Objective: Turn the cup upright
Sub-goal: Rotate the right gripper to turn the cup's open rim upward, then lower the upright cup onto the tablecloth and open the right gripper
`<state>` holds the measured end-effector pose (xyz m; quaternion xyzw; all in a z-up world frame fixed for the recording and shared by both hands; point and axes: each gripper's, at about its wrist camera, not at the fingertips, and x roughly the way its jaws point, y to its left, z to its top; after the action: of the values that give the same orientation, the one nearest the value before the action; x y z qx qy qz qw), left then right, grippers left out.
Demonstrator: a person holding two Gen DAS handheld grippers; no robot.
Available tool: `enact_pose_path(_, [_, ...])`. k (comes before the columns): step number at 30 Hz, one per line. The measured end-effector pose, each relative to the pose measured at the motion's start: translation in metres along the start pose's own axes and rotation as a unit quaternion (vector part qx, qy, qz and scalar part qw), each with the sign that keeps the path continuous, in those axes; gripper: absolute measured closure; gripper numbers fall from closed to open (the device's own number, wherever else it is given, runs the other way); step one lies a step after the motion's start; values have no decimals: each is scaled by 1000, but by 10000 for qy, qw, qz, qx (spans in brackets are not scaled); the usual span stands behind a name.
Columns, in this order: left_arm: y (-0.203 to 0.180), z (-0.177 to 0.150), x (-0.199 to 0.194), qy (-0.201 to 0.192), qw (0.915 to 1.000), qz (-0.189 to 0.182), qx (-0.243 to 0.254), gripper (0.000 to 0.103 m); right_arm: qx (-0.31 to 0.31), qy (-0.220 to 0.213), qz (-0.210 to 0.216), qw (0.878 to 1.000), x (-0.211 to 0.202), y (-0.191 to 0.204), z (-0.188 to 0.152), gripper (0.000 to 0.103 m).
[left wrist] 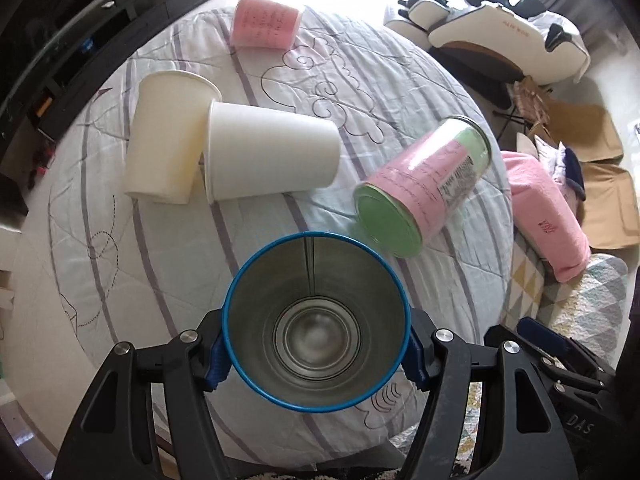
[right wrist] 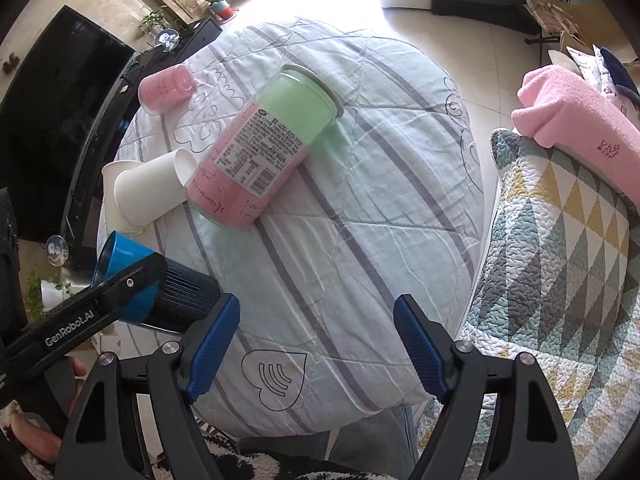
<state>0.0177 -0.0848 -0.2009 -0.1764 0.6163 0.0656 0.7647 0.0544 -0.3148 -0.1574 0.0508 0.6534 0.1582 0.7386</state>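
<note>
Midway, left tongs (left wrist: pixel 316 356) clamp the blue-rimmed steel cup (left wrist: pixel 316 324), seemingly tilting it upright; right tongs (right wrist: pixel 316 344) wait wide.

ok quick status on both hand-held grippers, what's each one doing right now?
Left hand-held gripper: shut on the blue metal cup, its mouth facing the camera.
Right hand-held gripper: open, holding nothing, above the quilt.

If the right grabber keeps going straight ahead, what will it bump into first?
Probably the quilted cover; the right gripper is open and points down at a bare patch. The pink-and-green jar lies farther along, slightly to the left. Depth is hard to judge.
</note>
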Motion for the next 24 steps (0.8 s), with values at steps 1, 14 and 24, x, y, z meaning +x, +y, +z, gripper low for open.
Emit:
enact_pose_path(1, [0,-2,1,28,10000,16,17,35,-6,-4,-16,10000,0,1,-1,22])
enact_pose_path(14, [-4,-21,-10,-117,9997,-2,217,9,-95,31,-4,9999,0,7,-9,22])
enact_pose_path(24, [-5,-25,-19,-193,9994,66,270,7,-96,15,20,10000,-3,7,-15,22])
